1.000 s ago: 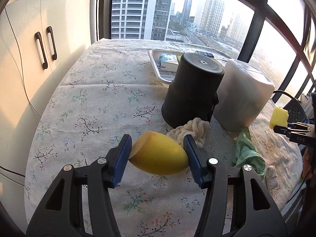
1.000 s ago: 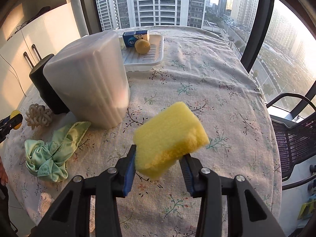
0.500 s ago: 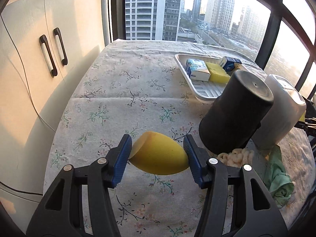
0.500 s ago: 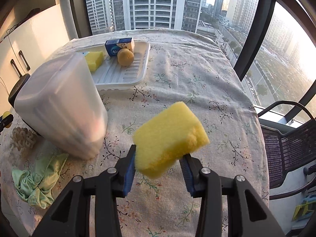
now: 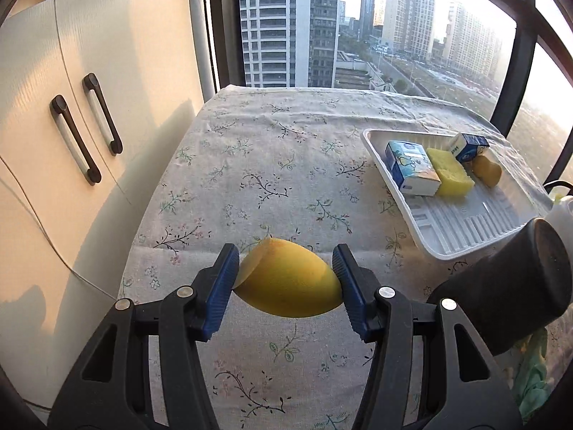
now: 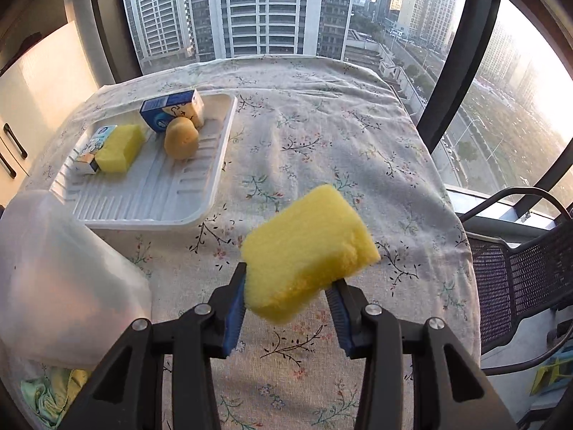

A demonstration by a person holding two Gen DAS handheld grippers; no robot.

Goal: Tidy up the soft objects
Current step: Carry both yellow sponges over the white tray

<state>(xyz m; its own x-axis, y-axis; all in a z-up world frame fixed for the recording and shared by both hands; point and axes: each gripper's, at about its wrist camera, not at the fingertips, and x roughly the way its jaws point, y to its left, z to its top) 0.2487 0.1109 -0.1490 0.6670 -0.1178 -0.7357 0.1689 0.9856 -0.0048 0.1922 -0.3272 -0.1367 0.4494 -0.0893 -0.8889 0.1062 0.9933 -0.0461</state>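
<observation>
My left gripper (image 5: 286, 283) is shut on a yellow egg-shaped sponge (image 5: 286, 281), held above the floral tablecloth. My right gripper (image 6: 290, 304) is shut on a yellow rectangular sponge (image 6: 308, 252), also held above the cloth. A white ribbed tray (image 5: 476, 229) lies ahead to the right in the left wrist view and to the left in the right wrist view (image 6: 150, 204). It holds two blue-and-white boxes (image 6: 172, 109), a yellow sponge (image 6: 120, 147) and a tan egg-shaped sponge (image 6: 181, 138).
A black upturned bin (image 5: 508, 286) and a translucent white upturned bin (image 6: 53, 279) stand near the tray. Green cloth (image 6: 46, 390) lies by the white bin. A white cabinet (image 5: 71, 143) is on the left, windows beyond, a mesh chair (image 6: 519, 272) on the right.
Both grippers have moved forward along the table toward the tray, still gripping their sponges. The bins have slid to the side of each view, and the knotted rope ball has left view.
</observation>
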